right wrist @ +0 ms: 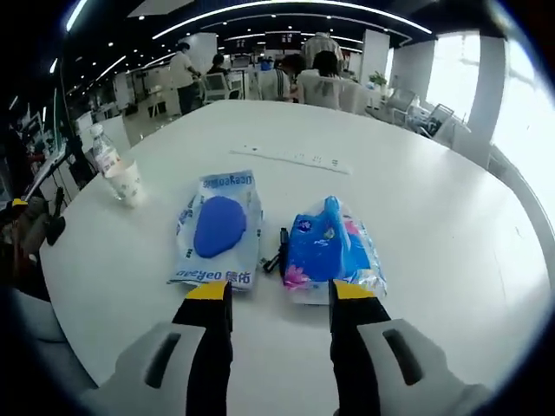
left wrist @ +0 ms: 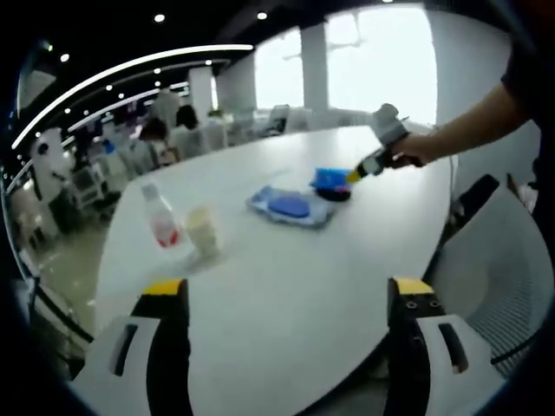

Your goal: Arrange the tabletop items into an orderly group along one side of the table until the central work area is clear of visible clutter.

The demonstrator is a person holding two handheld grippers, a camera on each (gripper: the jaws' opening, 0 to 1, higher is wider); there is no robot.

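The right gripper (right wrist: 280,299) hangs low over the white round table (right wrist: 434,225), its two yellow-tipped jaws parted with a gap between them. Just past the tips lie two flat packets side by side: a pale wipes pack (right wrist: 218,227) with a blue oval on it, and a bright blue tissue pack (right wrist: 330,248). A small black object (right wrist: 277,254) sits between them. Off near the table's far left edge a paper cup (right wrist: 127,183) stands beside a water bottle (right wrist: 104,151). People (right wrist: 323,80) sit beyond the table.

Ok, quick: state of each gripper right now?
Left gripper: open, holding nothing, above the table.
Right gripper: open, holding nothing, just short of the blue packet.
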